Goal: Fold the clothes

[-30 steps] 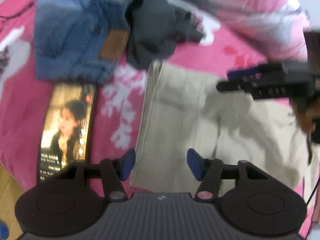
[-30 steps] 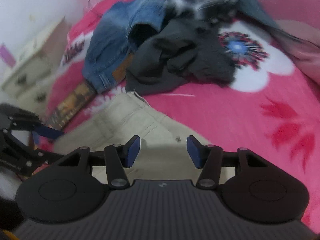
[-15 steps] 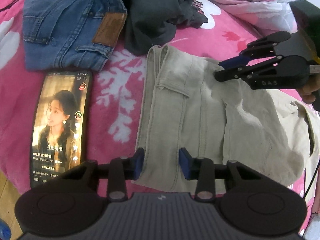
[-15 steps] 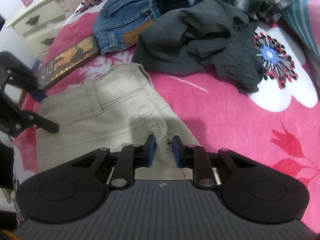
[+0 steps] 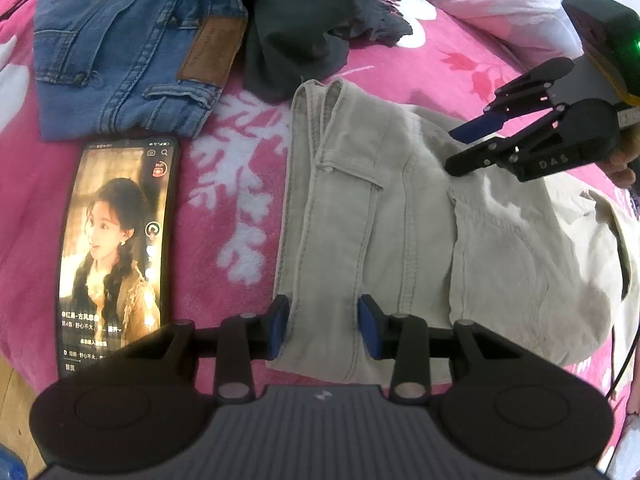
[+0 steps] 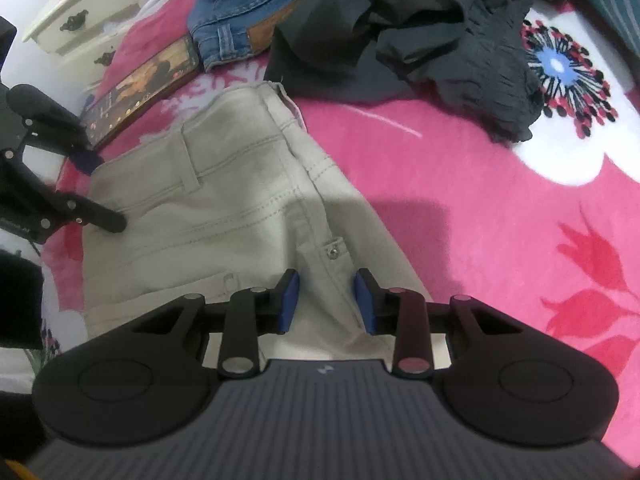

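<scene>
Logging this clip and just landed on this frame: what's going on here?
A person is working on a pair of beige trousers spread on a pink flowered blanket, a two-finger gripper in each hand. The left gripper straddles the trousers' near edge, fabric between its blue pads. The right gripper sits over the fabric beside a metal rivet, its jaws opening. Folding hasn't visibly begun. Blue jeans, a dark grey garment and a lit smartphone lie nearby.
</scene>
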The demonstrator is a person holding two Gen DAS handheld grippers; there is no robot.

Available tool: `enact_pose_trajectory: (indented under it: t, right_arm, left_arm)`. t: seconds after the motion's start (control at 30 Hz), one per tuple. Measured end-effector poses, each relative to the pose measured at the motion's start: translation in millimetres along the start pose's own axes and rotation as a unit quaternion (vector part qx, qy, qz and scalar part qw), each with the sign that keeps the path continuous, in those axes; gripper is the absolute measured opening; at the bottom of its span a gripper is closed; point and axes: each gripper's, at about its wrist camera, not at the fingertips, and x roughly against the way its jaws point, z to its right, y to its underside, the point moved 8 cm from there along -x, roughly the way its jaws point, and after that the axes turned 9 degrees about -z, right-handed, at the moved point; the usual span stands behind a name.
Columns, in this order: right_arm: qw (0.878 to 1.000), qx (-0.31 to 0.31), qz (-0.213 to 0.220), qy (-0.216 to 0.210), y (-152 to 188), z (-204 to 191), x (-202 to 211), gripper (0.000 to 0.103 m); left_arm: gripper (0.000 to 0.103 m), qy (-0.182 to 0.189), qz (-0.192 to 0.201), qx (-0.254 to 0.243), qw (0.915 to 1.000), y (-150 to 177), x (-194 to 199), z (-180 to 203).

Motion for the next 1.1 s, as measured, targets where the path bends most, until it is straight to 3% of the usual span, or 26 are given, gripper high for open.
enact_pose_trajectory:
  t: [0.07,0.1,0.2,0.27,0.3,0.33,0.4,0.57,0.8,1.1]
  right_arm:
    - [1.0,-0.016,-0.008,-0.003,-0.2,4.0,-0.2,0.043]
    - [1.0,-0.025,-0.013,-0.004,0.3,6.5,-1.5,0.055]
    - [0.999,-0.039,-0.017,-0.023,3.1,10.2,-6.9,0.058]
    - [0.999,-0.037,-0.013,-0.03,3.8,9.6,-7.8,0.049]
    - [0.999,-0.026,-0.01,-0.025,3.5,6.6,-5.5,0.029]
    - [1.0,-0.017,-0.007,-0.008,3.1,5.1,-2.5,0.02]
    - [1.0,-0.009,0.008,0.008,1.8,1.0,5.5,0.012]
    - [0.998,0.012,0.035,0.051,-7.3,-8.2,22.2,0.01]
    - [0.995,0.05,0.02,0.08,-13.4,-4.0,7.9,0.01]
    - [0.996,-0.004,0.037,0.082,-10.5,5.6,-6.6,0.012]
  left_arm:
    - [0.039,0.003,0.0,-0.001,1.0,0.1,-0.8,-0.8]
    - [0.04,0.005,0.0,-0.001,1.0,0.1,-1.2,-1.3]
    - [0.04,0.012,0.003,0.004,0.9999,1.0,-1.8,-2.8]
    - [0.04,0.013,0.005,0.004,0.9999,2.0,-1.4,-2.9]
    - [0.04,0.013,0.006,0.004,0.9999,2.5,-1.3,-2.6]
    - [0.04,0.011,0.006,0.004,0.9999,2.8,-1.4,-2.0]
    - [0.039,0.009,0.004,0.004,0.9999,2.6,-1.7,-1.1]
    - [0.039,0.008,0.003,0.008,0.9999,1.6,-1.9,-0.2]
    - [0.039,0.007,0.002,0.005,1.0,1.7,-2.7,0.2]
    - [0.04,0.006,0.004,-0.008,0.9999,0.9,-4.7,1.7]
